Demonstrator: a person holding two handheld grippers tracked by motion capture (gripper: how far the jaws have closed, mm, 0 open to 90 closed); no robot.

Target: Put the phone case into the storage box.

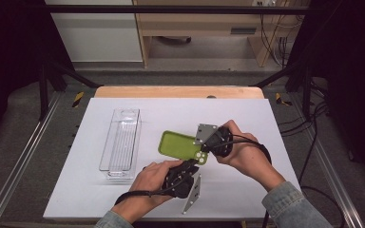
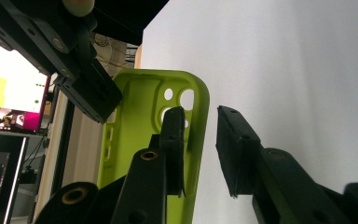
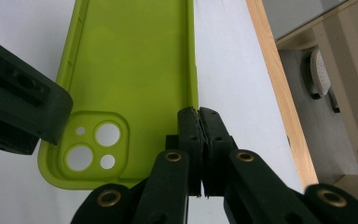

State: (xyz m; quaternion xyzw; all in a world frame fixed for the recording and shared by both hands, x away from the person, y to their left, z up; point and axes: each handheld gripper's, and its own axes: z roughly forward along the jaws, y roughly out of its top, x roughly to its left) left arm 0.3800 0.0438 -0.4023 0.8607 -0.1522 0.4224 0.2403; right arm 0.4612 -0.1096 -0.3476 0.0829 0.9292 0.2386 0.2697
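The lime-green phone case (image 3: 130, 70), glossy with round camera holes, is held tilted above the white surface (image 1: 123, 199). The right tongs (image 3: 199, 114) are clamped on its side wall; the left tongs (image 2: 200, 140) stand apart astride the camera-end rim, not pressing. In the high view, hands hide its near corner.

Phone case (image 1: 178, 145) over the middle of the worktop (image 1: 247, 114), clear box (image 1: 120, 142) on it to the left, well apart
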